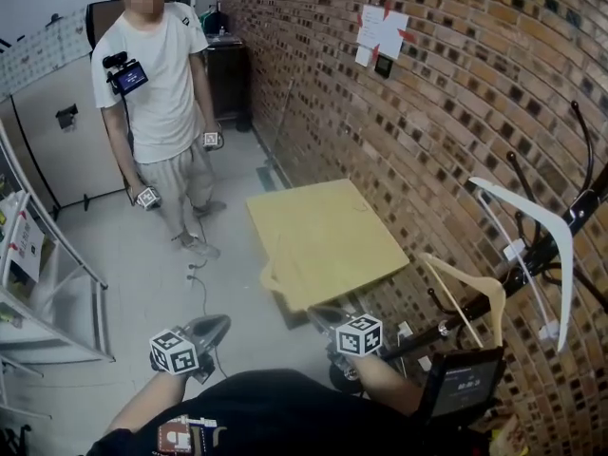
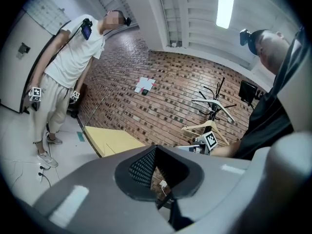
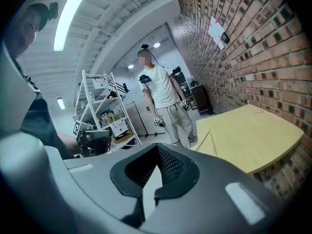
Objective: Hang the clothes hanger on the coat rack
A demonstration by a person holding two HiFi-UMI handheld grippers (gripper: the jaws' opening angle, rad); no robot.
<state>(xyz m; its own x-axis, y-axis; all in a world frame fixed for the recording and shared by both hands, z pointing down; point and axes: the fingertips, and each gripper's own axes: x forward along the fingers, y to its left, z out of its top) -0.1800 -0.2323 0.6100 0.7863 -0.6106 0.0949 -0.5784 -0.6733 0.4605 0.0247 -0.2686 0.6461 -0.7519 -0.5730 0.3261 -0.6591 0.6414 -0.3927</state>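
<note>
The brick wall (image 1: 456,112) runs along my right, and the one yellow desk (image 1: 323,240) stands against it, ahead of my tongs and bare on top. One person (image 1: 157,93) stands beyond the desk on the floor (image 1: 142,283), with a marker cube in each hand. A metal shelf (image 1: 38,283) is at my far left.

The one coat rack (image 1: 570,218) is at my right, close to the wall, with its dark hooks curling up. I count two hangers, and both are on the rack. The white hanger (image 1: 546,245) sits higher and further right. The wooden hanger (image 1: 470,293) hangs lower, nearer me.

Neither hanger is in my tongs or touching them. The wooden one is the closer, a little to the right of my right tongs (image 1: 323,316) and above them. My left tongs (image 1: 211,329) are well apart from both hangers, over the floor on the other side of my body.

I have two tongs, one in each hand. Both point out over the floor towards the desk. The right pair is closed, tips together, with nothing between them. The left pair also looks closed and empty. From the left tongs' camera, the two hangers show far off against the bricks, past my right hand.
</note>
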